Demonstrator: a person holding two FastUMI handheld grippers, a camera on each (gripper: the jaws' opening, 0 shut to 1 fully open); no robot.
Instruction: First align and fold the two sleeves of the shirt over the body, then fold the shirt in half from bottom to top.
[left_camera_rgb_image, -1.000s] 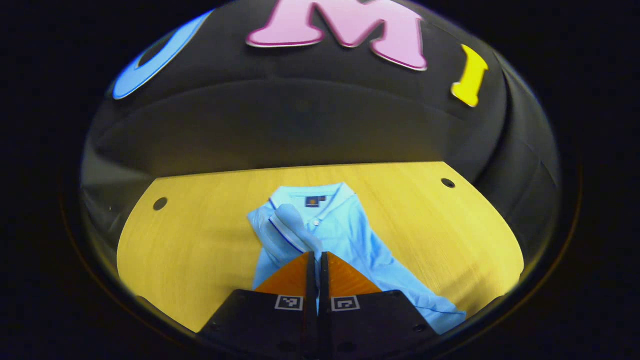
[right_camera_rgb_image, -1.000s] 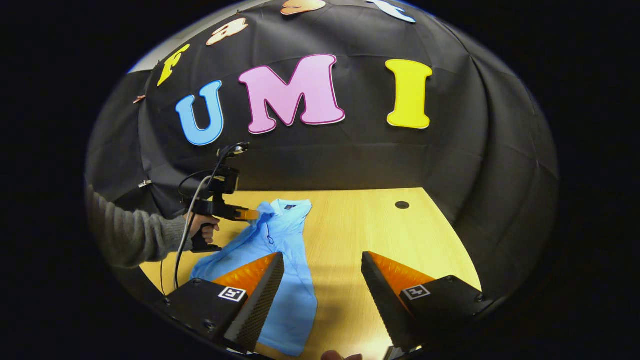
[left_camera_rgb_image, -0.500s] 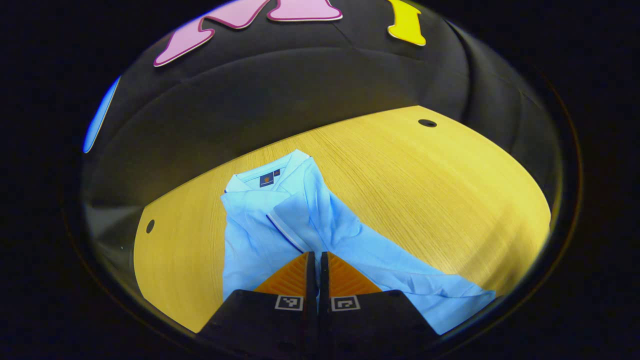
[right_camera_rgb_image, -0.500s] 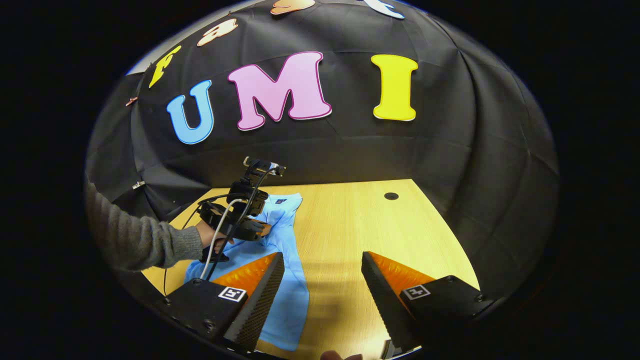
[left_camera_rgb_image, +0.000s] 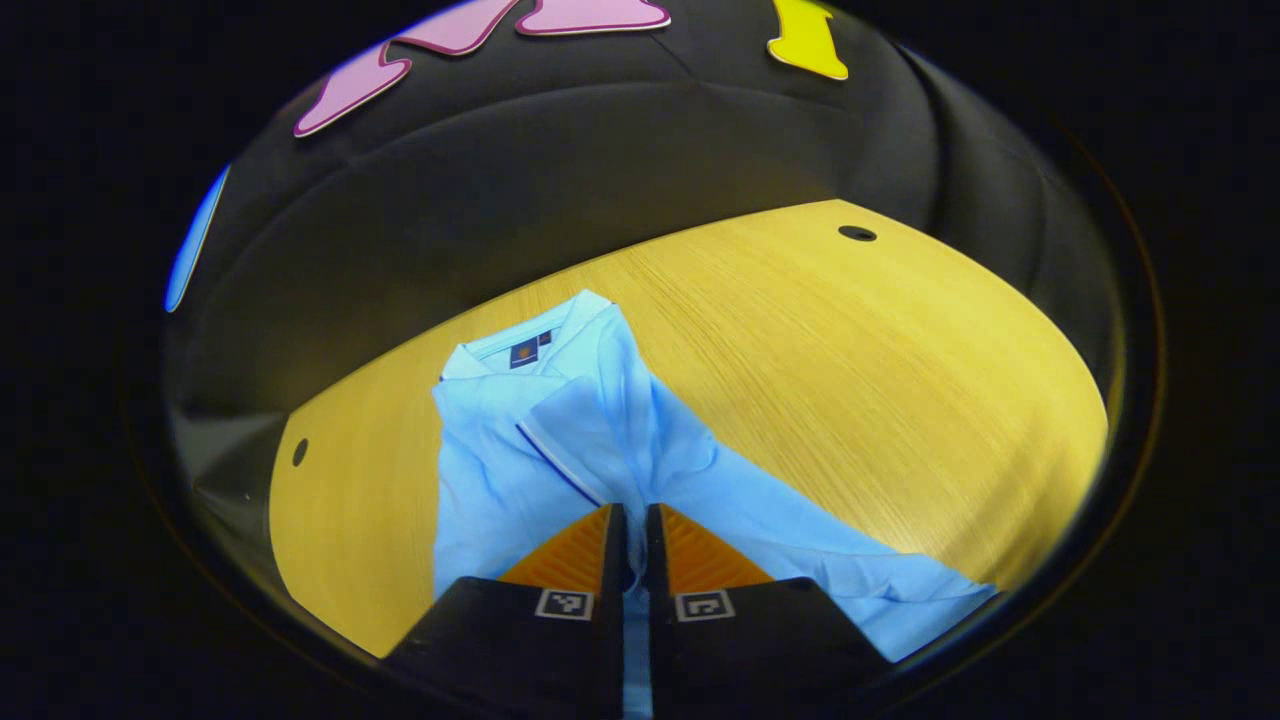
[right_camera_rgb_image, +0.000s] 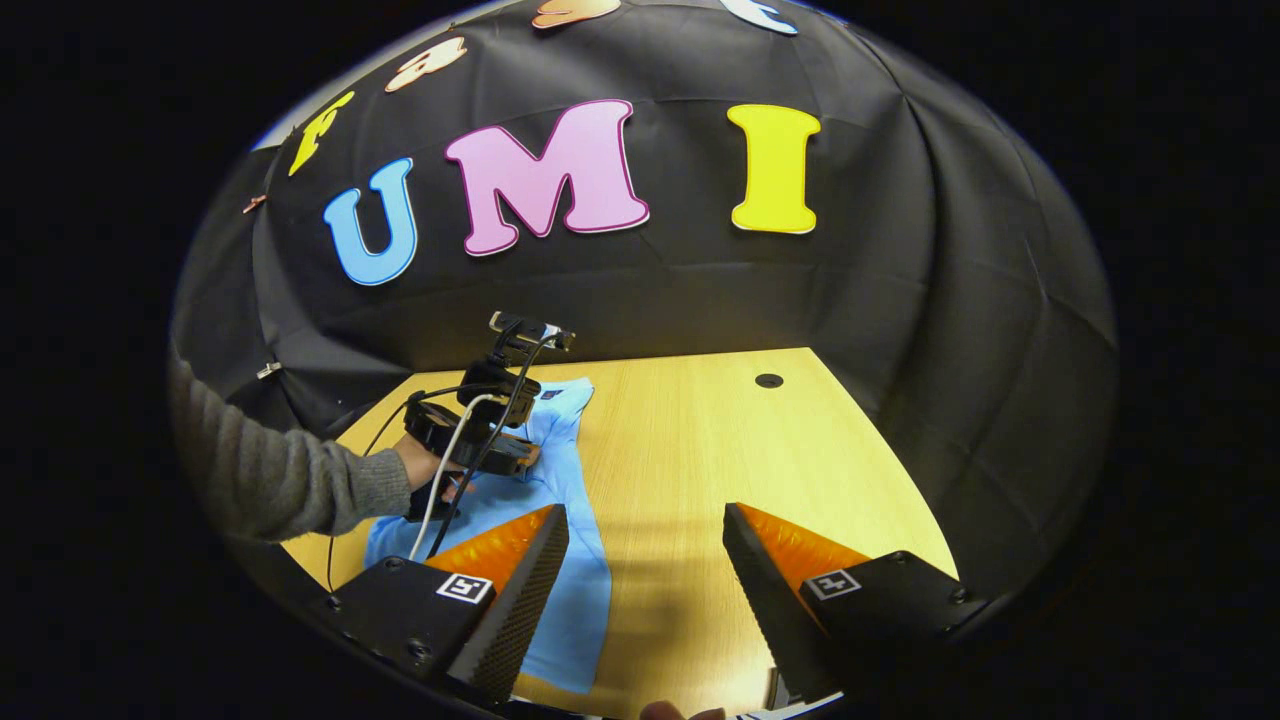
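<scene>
The shirt (left_camera_rgb_image: 520, 460) is light blue and lies on the yellow wooden table (left_camera_rgb_image: 850, 360), collar toward the booth wall and body running back toward the cameras. One sleeve (left_camera_rgb_image: 575, 435), edged with a dark stripe at its cuff, lies folded over the body of the shirt.

In the left gripper view, the left gripper (left_camera_rgb_image: 632, 515) sits directly over the shirt, with its fingertips at the near end of the folded sleeve. Its two fingers stand almost together, with only a narrow slit between them. Light blue cloth shows in that slit, but whether the fingers press on the cloth cannot be told from this view. The shirt's collar lies ahead of the fingertips, and the lower body of the shirt trails off to the right of the gripper, toward the table's near edge.

In the right gripper view, the left gripper (right_camera_rgb_image: 525, 458) appears farther off, held by a hand (right_camera_rgb_image: 425, 470) in a grey sleeve (right_camera_rgb_image: 290, 475), low over the upper part of the shirt (right_camera_rgb_image: 570, 590). A cable (right_camera_rgb_image: 440, 490) hangs from it.

The right gripper (right_camera_rgb_image: 645, 545) has its fingers spread wide apart and holds nothing. The shirt lies to its left, partly behind its left finger; bare table (right_camera_rgb_image: 700, 450) shows between the fingers. A round hole (right_camera_rgb_image: 769, 381) marks the table's far side, well apart from the shirt.
</scene>
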